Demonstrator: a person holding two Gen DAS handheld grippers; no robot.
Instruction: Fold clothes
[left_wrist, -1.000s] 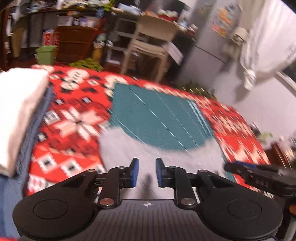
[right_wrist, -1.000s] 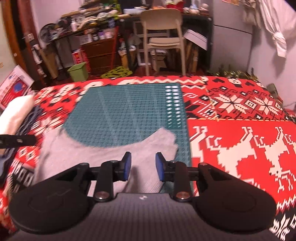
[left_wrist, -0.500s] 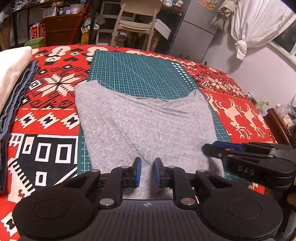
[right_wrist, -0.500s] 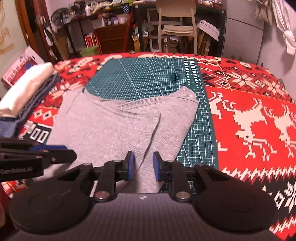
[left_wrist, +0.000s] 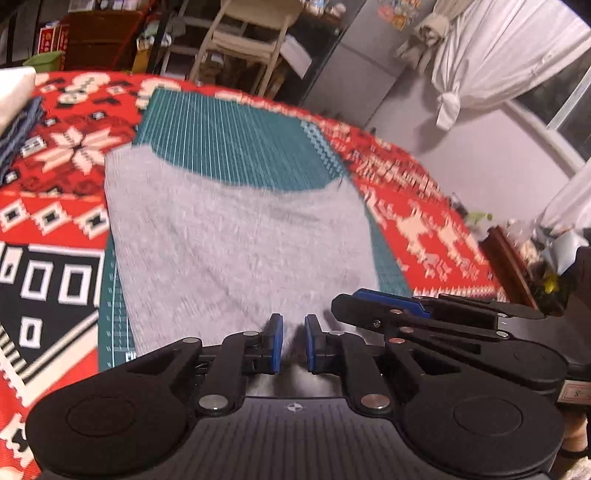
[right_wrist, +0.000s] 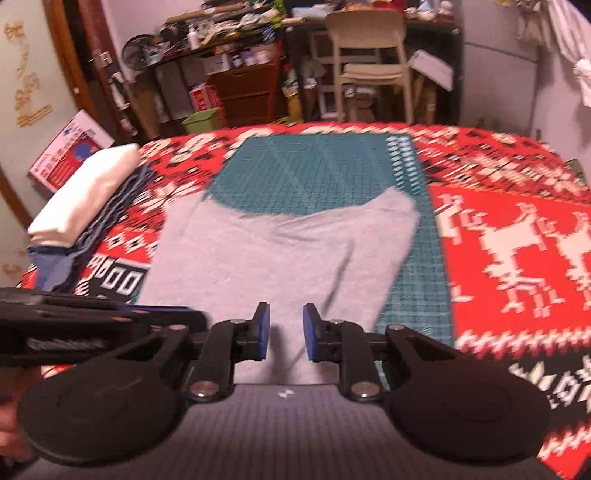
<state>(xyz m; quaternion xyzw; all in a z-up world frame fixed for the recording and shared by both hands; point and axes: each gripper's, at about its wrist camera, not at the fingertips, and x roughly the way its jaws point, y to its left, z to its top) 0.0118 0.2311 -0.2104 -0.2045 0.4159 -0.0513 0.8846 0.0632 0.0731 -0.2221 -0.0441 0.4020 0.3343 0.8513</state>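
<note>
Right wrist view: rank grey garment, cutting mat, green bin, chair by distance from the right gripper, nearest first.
From the right gripper, jaws closing:
1. Grey garment, directly under and ahead of the fingers.
2. Cutting mat, beneath and beyond the garment.
3. Green bin, floor, far left; chair, far centre: too close to call.

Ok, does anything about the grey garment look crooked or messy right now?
Slightly. The grey garment lies mostly on the green cutting mat, but its left edge spills onto the red patterned cloth. Its far edge dips in the middle between two raised corners, and a diagonal crease runs down its right half. Nothing looks spilled or damaged.
</note>
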